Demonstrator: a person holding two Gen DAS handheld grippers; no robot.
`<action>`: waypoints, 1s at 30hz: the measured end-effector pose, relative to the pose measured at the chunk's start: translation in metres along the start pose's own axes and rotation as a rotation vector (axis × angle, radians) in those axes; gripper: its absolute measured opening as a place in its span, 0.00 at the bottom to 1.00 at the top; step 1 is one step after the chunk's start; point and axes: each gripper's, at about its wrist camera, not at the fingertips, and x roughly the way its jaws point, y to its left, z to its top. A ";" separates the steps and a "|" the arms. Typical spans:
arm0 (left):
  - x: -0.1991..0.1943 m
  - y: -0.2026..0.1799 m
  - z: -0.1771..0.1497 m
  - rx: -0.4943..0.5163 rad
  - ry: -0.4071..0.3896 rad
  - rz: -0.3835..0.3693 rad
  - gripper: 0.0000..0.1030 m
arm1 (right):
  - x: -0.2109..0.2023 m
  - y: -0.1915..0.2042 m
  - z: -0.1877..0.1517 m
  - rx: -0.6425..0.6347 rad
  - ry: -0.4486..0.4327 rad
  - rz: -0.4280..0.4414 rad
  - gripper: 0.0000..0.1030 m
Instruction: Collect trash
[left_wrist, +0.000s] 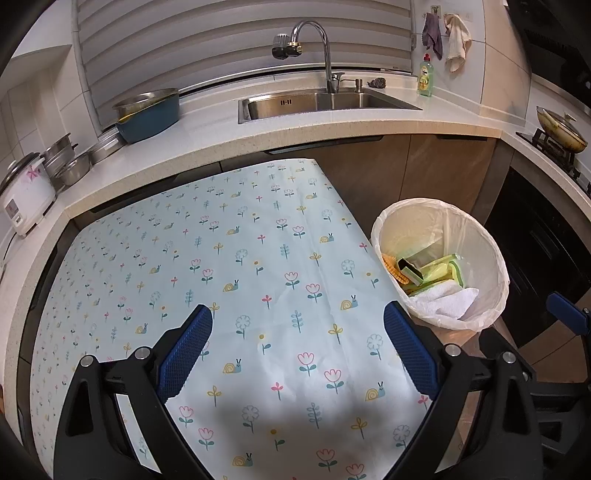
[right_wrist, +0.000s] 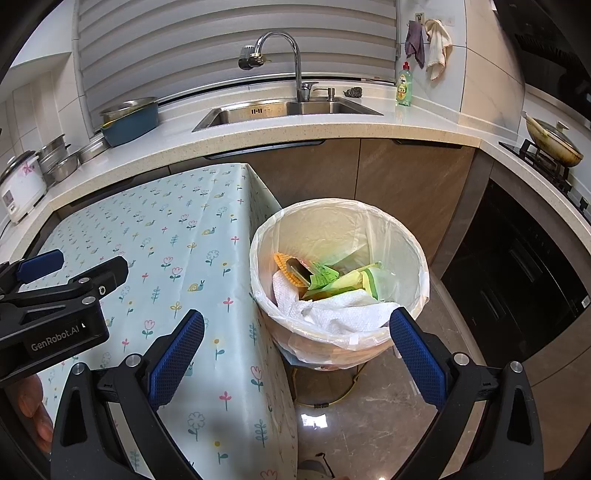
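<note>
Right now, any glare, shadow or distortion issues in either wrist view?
Left wrist: soft shadow on the tablecloth, countertop edge bowed by fisheye. Right wrist: glare patch on the floor, mild sheen on the bin liner; focus sharp.

Kitchen — countertop (left_wrist: 332, 125), sink (left_wrist: 325, 101), blinds (left_wrist: 240, 37).

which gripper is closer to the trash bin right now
Right. The right gripper hangs open at the trash bin, its near rim between the fingers. The left gripper is open over the floral tablecloth, the bin off to its right.
</note>
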 end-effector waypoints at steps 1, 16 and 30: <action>0.000 0.000 0.000 0.000 0.000 0.001 0.87 | 0.000 0.000 0.000 0.000 0.000 0.000 0.94; 0.004 -0.001 -0.005 0.018 0.020 -0.018 0.87 | 0.004 -0.002 -0.002 0.004 0.002 0.001 0.94; 0.002 0.001 -0.004 0.022 0.017 -0.025 0.87 | 0.003 -0.001 -0.001 0.005 -0.002 0.001 0.94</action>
